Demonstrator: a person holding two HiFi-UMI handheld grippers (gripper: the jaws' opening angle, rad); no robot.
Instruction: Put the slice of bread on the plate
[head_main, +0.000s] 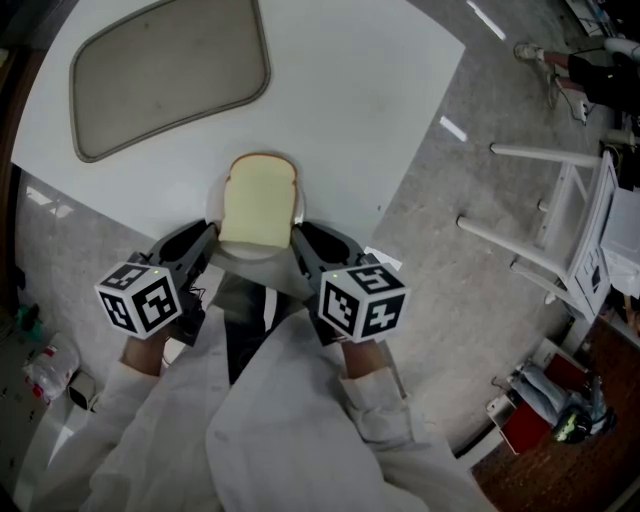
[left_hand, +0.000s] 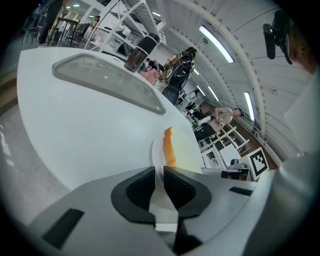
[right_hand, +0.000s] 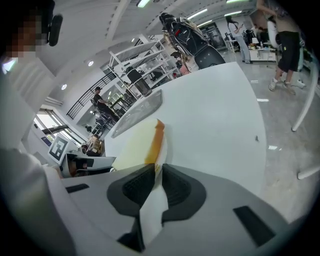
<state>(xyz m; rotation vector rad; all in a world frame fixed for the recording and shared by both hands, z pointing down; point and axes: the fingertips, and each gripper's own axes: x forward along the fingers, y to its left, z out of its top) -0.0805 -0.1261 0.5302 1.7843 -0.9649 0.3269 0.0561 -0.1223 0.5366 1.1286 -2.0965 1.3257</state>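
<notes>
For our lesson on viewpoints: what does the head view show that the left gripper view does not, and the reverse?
Head view only: the bread's whole top face and the marker cube on the left gripper. Left gripper view only: its jaws shut on the plate's rim. Both: bread on plate, grey tray, white table.
</notes>
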